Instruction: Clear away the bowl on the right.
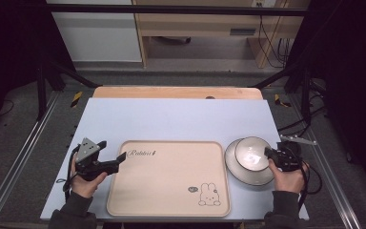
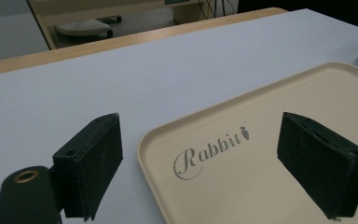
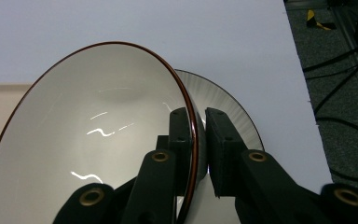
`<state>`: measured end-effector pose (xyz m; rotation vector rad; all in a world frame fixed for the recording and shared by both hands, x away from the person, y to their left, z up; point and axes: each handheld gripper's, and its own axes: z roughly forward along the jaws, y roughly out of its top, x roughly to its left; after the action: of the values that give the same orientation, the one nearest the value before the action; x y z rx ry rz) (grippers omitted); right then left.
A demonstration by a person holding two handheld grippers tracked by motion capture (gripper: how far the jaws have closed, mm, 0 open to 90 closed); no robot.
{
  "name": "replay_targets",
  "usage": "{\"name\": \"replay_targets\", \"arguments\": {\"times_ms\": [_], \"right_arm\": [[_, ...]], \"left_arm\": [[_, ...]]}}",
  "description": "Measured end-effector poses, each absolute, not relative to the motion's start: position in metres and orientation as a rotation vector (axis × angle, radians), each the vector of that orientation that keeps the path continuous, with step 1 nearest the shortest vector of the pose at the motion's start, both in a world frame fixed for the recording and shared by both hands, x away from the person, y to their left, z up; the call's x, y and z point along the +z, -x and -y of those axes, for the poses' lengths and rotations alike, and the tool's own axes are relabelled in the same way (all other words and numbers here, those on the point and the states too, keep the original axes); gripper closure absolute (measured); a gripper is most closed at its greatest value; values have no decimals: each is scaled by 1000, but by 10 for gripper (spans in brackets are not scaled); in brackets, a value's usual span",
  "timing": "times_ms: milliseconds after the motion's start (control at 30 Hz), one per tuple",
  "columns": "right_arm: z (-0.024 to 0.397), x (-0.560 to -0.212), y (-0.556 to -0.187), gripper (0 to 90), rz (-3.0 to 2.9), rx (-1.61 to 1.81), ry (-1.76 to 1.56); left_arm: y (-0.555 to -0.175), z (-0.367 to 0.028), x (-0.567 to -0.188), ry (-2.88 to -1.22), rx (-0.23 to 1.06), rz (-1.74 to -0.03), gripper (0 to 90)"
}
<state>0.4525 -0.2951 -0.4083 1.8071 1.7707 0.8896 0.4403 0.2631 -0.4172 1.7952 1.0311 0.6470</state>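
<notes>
Bowl [image 3: 88,140] rim is pinched in your right gripper [image 3: 200,140], above the plate [image 3: 233,107]; lift straight, keep it level. Left gripper [image 2: 200,163] gapes, empty, at the tray [image 2: 270,112].

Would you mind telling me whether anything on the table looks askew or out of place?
The bowl is tilted: the right gripper pinches its rim, tipping it above the plate beside the tray. Nothing looks spilled or damaged.

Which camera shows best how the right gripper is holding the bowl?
The right gripper view: the right gripper has its jaws closed on the bowl rim, one inside, one outside, above the plate. The high view shows the bowl small, with the grip unclear. The left gripper view catches just a sliver of a dish at its right edge.
</notes>
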Motion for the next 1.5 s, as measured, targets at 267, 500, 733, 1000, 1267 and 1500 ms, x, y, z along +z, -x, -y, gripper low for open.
{"name": "replay_targets", "arguments": {"times_ms": [267,500,733,1000,1267,1500], "right_arm": [[287,-400,-449,808,-1781,896,-1763],[283,-397,-448,808,-1791,898,-1732],[283,-391,-445,808,-1786,913,-1719],[276,-383,-442,808,-1790,946,-1680],[261,-374,-441,806,-1826,984,-1622],[247,-369,-439,806,-1860,996,-1572]], "left_arm": [[-440,-262,-417,-1797,648,-1026,136],[-440,-262,-417,-1798,649,-1025,137],[-439,-261,-416,-1798,651,-1020,136],[-439,-261,-416,-1799,652,-1017,136],[-438,-260,-416,-1801,652,-1014,137],[-439,-261,-416,-1799,650,-1015,137]]}}
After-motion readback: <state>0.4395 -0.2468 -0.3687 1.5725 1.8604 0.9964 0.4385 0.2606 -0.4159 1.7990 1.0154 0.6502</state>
